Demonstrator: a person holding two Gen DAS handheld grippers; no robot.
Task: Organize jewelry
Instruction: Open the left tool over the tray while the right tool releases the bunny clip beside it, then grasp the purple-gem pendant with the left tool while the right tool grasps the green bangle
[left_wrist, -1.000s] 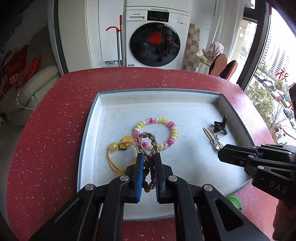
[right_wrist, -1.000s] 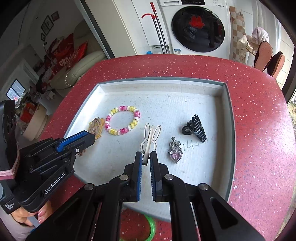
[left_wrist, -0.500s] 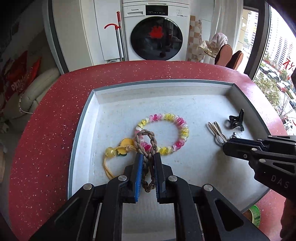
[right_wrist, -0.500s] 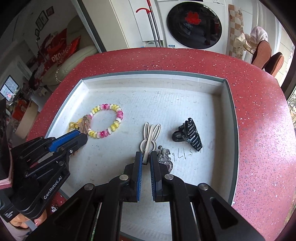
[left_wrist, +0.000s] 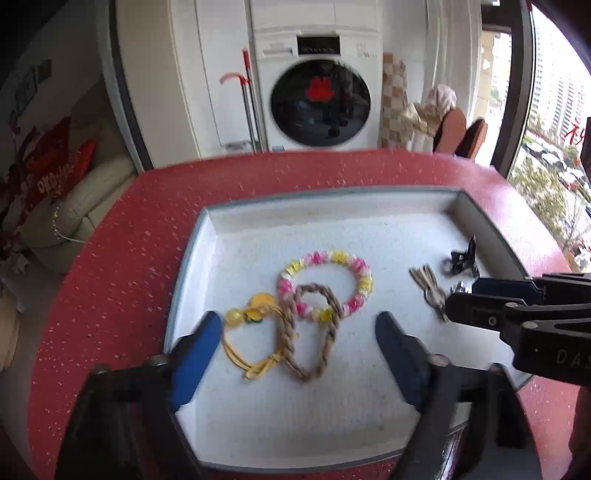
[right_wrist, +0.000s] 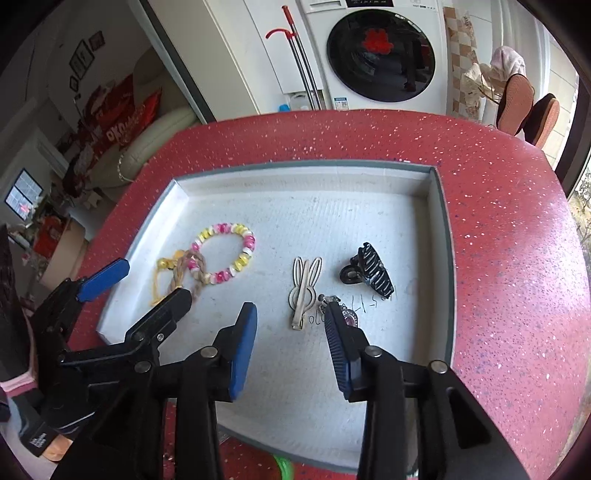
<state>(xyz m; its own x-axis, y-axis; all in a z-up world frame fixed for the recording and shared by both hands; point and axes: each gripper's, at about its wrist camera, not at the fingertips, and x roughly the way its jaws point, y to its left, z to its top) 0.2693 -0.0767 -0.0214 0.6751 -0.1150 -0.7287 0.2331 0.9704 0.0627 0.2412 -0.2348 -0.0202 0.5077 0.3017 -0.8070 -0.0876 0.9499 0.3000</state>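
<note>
A white tray (left_wrist: 258, 232) lies on the red table. My left gripper (left_wrist: 299, 328) is open; a braided rope band (left_wrist: 314, 332) lies between its fingers, over a pink-and-yellow bead bracelet (left_wrist: 328, 280) and a yellow cord band (left_wrist: 255, 343). My right gripper (right_wrist: 290, 317) is open, with a cream bunny hair clip (right_wrist: 304, 291) lying flat just ahead of it. A heart pendant (right_wrist: 349, 314) sits by its right finger. A black claw clip (right_wrist: 369, 273) lies further right. The rope band (right_wrist: 184, 273) and bracelet (right_wrist: 225, 254) show at the tray's left.
The red speckled table (right_wrist: 509, 258) surrounds the tray (right_wrist: 439, 229). A green ring (right_wrist: 282, 469) lies at the table's near edge. A washing machine (left_wrist: 317, 96) and a sofa (left_wrist: 74, 206) stand beyond the table.
Both grippers have opened. The left one let go of the rope band, which now lies on the tray. The right one let go of the bunny clip, which lies flat.
</note>
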